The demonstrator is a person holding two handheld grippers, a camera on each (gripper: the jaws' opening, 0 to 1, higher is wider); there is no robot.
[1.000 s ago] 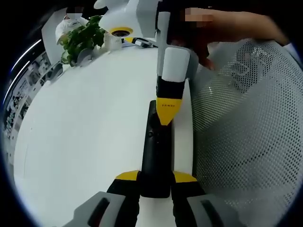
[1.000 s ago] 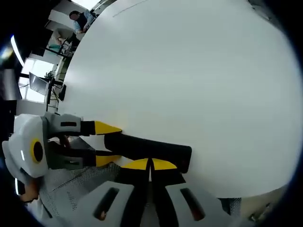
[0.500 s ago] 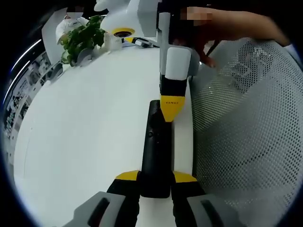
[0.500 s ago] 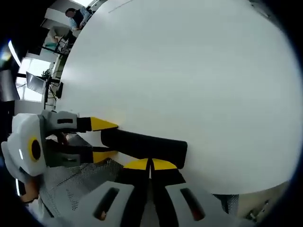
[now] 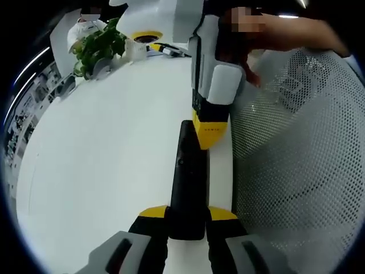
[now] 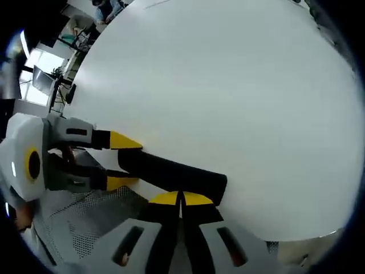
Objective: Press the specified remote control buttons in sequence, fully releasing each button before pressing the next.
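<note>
Room: a bright office; a potted plant (image 5: pixel 100 48) stands at the far edge of your white counter (image 5: pixel 102 148), and desks and monitors show in the distance in the right gripper view.

Counter: wide and white; a grey mesh surface (image 5: pixel 296 171) lies just beside its near edge.

Remote: the black remote control (image 5: pixel 187 182) lies flat along the counter's edge, its buttoned face up. In the right gripper view it runs crosswise (image 6: pixel 171 174).

Left tool: your left tool (image 5: pixel 187 220) pinches the near end of the remote between its yellow tips, holding it steady. From the other camera it (image 6: pixel 117 162) comes in from the left, one tip on each side of the body.

Right tool: your right tool (image 6: pixel 181 198) has its tips pressed together with nothing between them. Seen from the left gripper view it (image 5: pixel 210 132) stands steeply over the remote's far half, the yellow tip at or touching the right side of the face; whether a button is down cannot be told.

Risk: the tip looks off-centre, so a push may slide off the key or catch a neighbour.

Risk: the remote sits at the counter's edge; a hard press could tilt it in the left tool's hold.

Risk: lifting too little would leave the button half-held before the next press.
</note>
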